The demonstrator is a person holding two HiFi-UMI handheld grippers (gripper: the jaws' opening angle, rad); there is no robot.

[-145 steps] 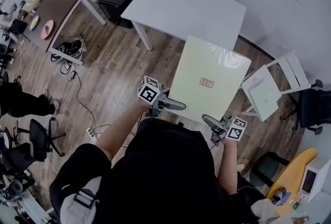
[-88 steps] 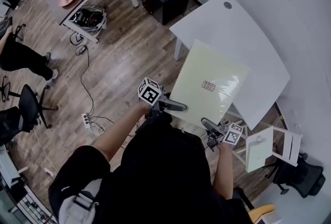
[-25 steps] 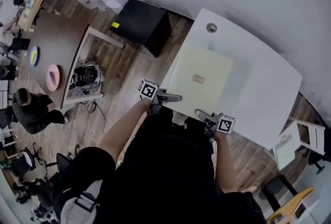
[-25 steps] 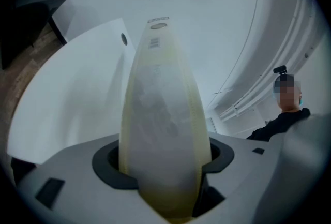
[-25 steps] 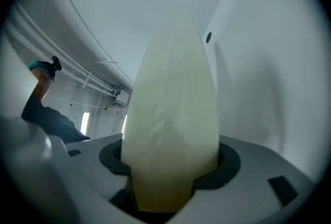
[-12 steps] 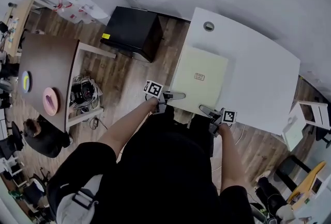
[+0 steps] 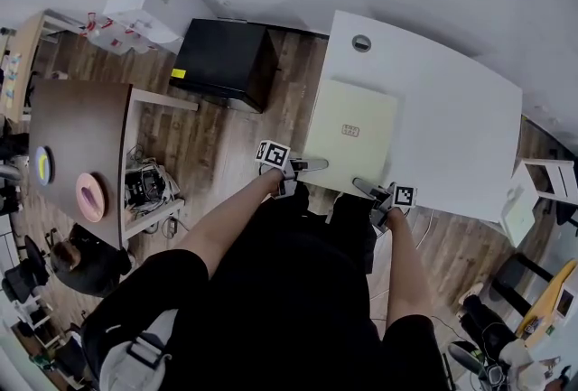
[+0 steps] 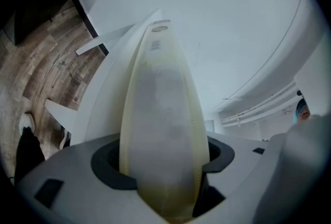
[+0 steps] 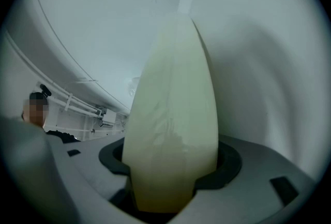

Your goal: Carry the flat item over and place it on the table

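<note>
The left gripper (image 7: 311, 164) has its jaws clamped on the near edge of the flat item (image 7: 339, 109), by the near left corner, and the right gripper (image 7: 365, 188) is clamped on that same edge by the near right corner. In each gripper view the pale slab fills the gap between the jaws and runs straight out from them. The flat item is a pale yellow-green square panel with a small reddish label (image 7: 351, 130) at its middle. It is held roughly level over the left part of the white table (image 7: 452, 109), its left side running along the table's left edge. Whether its underside touches the tabletop I cannot tell. The tabletop is plain white with a curved far side and a round cable hole (image 7: 362, 43) near its far left corner, just beyond the panel; the rest of its surface to the right of the panel is bare. Past the table stands a pale wall. The floor (image 7: 289, 82) is dark wood plank. To the left of the white table sits a low black cabinet (image 7: 221, 62) with a yellow sticker on its near corner, and beyond that, white boxes (image 7: 144, 1) with red marks stand by the wall. Further left is a brown table (image 7: 77, 132) bearing a pink dish (image 7: 90, 196), with a tangle of cables (image 7: 149, 186) on the floor beside it. A white chair (image 7: 533, 195) stands at the right of the white table.
</note>
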